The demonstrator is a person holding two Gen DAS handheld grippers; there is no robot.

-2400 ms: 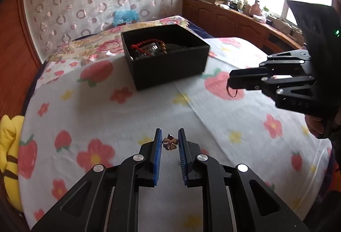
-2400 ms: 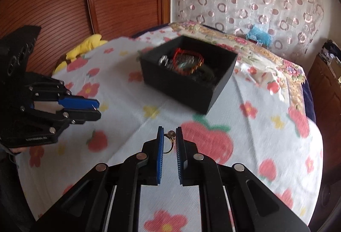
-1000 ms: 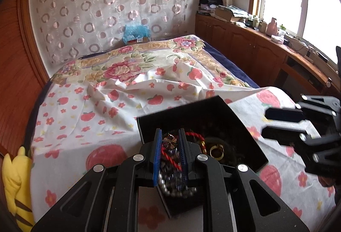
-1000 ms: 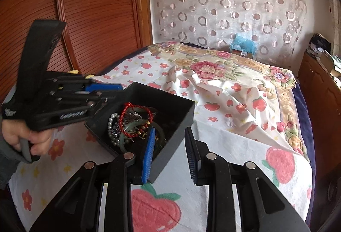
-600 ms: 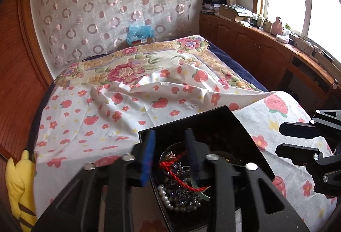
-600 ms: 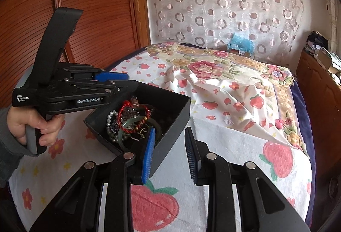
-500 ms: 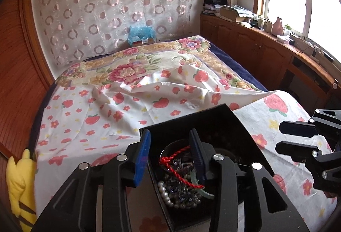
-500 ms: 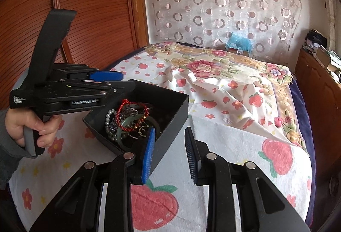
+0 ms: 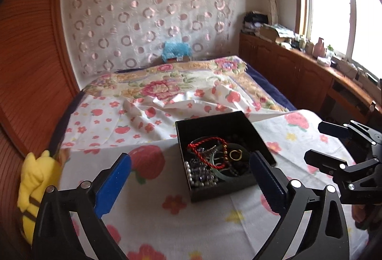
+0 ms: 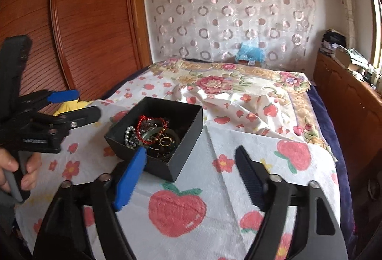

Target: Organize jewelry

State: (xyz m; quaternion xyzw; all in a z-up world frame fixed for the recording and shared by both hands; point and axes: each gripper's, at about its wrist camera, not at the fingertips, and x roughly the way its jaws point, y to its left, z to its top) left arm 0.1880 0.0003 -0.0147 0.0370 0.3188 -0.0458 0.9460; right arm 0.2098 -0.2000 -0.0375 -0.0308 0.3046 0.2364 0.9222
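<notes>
A black open box (image 9: 255, 138) stands on the strawberry-print cloth (image 9: 167, 219) and holds a heap of jewelry: a red cord bracelet (image 9: 205, 147), a pearl string (image 9: 198, 176), a gold ring (image 9: 236, 154). The box also shows in the right wrist view (image 10: 188, 138). My left gripper (image 9: 189, 171) is wide open and empty, pulled back in front of the box. My right gripper (image 10: 191, 164) is wide open and empty, to the box's right. It also shows in the left wrist view (image 9: 317, 143), and the left gripper shows in the right wrist view (image 10: 81, 104).
A yellow plush toy (image 9: 35, 186) lies at the cloth's left edge. A flowered bedspread (image 9: 167, 85) lies behind the box. Wooden cabinets (image 9: 298, 76) run along the right under a window. A wooden panel wall (image 10: 83, 21) stands at the left.
Both grippers let their pieces go into the box, opened wide and drew back from it. The box now sits farther away in both views.
</notes>
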